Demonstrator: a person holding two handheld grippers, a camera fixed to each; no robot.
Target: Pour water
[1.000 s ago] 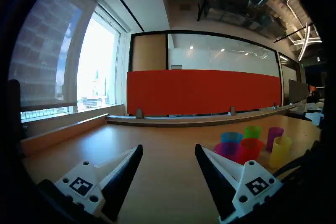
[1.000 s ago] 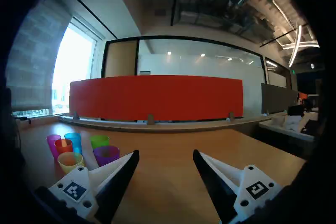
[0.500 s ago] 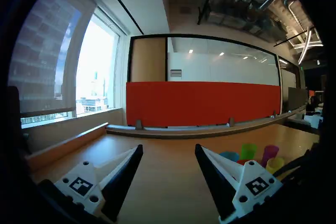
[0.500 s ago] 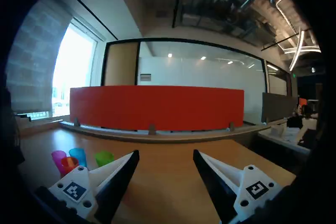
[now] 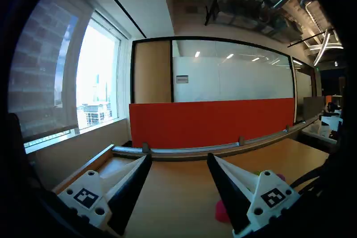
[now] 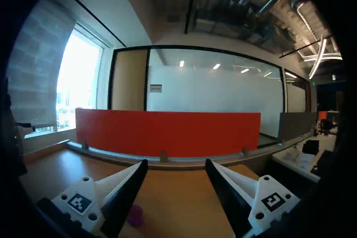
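Since a second ago both views have tipped up, and less of the wooden worktop shows. In the left gripper view a bright window is at the left. Next comes the left gripper, its fingers spread wide with nothing between them. A pink cup peeks out low down, just beside the right finger. In the right gripper view a purple cup (just its top) shows beside the left finger. The right gripper is spread wide too, holding nothing. A red panel stands behind the worktop.
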